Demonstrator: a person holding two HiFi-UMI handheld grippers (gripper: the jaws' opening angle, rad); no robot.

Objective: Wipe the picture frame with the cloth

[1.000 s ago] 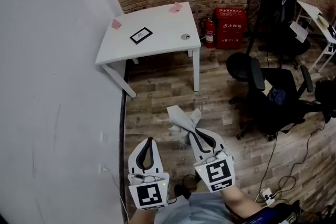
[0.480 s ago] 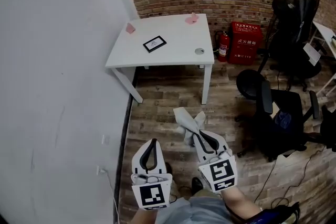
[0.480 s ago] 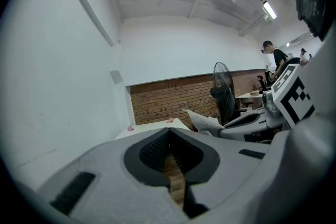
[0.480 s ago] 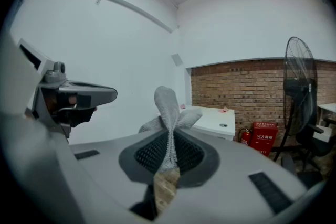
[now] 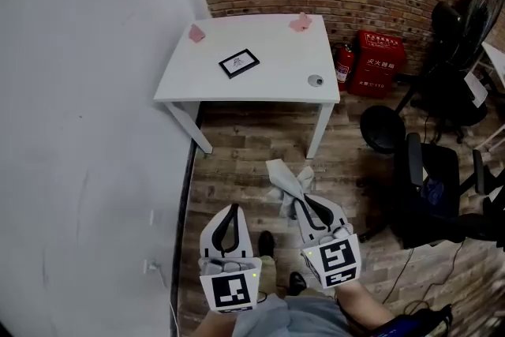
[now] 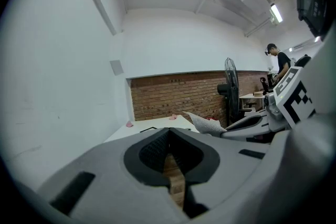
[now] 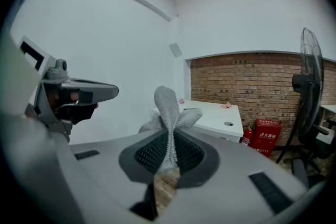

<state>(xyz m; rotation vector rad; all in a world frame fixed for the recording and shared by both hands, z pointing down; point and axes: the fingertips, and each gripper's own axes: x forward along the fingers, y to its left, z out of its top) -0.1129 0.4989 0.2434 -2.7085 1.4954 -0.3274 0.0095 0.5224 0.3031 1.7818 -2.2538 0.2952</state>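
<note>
The small rectangular picture frame with a black border point(image 5: 238, 63) lies flat on the white rectangular desk point(image 5: 276, 83), on the half of the desk nearer to the white wall. It is well apart from both tongs and ahead of them. Its long axis runs slanted to the front edge of the desk. The right tongs point(image 5: 296, 205) are closed on the grey knitted cloth point(image 5: 284, 179), which sticks out past the pads. The left tongs point(image 5: 229, 211) are closed with nothing between. Both are about equally far from the desk, so I judge the cloth must travel forward and slightly toward the wall side.
</note>
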